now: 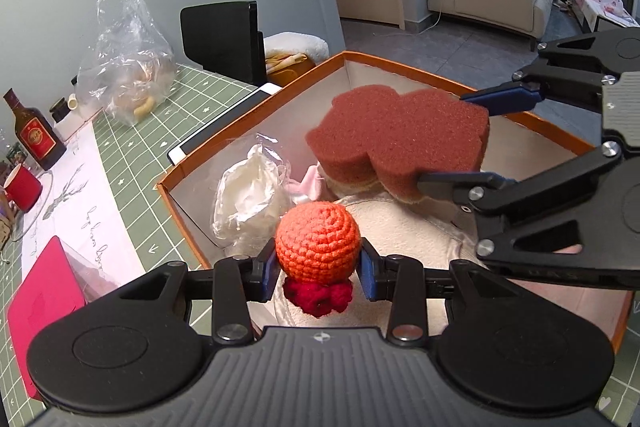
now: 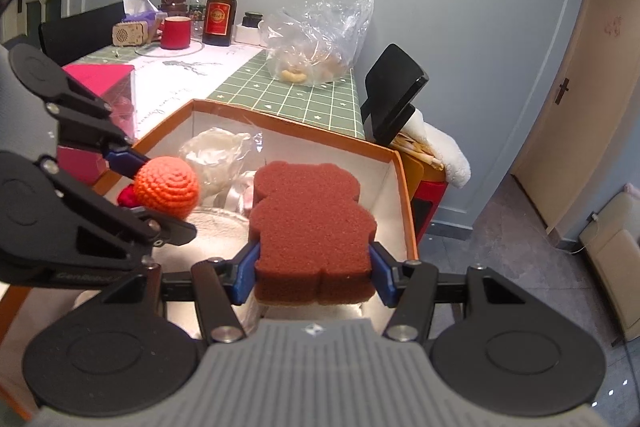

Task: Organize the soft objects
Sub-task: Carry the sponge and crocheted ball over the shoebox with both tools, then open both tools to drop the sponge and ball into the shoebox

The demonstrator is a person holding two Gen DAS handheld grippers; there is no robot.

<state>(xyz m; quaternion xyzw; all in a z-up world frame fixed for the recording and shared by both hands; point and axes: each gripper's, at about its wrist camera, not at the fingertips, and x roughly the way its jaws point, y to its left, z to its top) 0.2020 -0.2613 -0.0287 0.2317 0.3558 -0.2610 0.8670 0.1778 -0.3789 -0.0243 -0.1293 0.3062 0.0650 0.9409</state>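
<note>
My left gripper (image 1: 319,269) is shut on an orange crochet ball (image 1: 318,237) with dark red crochet feet, held over the orange-rimmed box (image 1: 248,113). The ball also shows in the right wrist view (image 2: 167,190). My right gripper (image 2: 314,273) is shut on a brown bear-shaped sponge (image 2: 312,223), also held above the box; the sponge shows in the left wrist view (image 1: 396,141). Inside the box lie a white item in clear plastic (image 1: 248,193), a pink-white soft thing (image 1: 310,183) and a cream fabric piece (image 1: 400,227).
The box sits on a green grid tablecloth (image 2: 296,99). A clear plastic bag (image 2: 316,39), a dark bottle (image 2: 219,13), a red mug (image 2: 175,33) and a pink box (image 1: 44,291) stand on the table. A black chair (image 2: 394,95) stands beside it.
</note>
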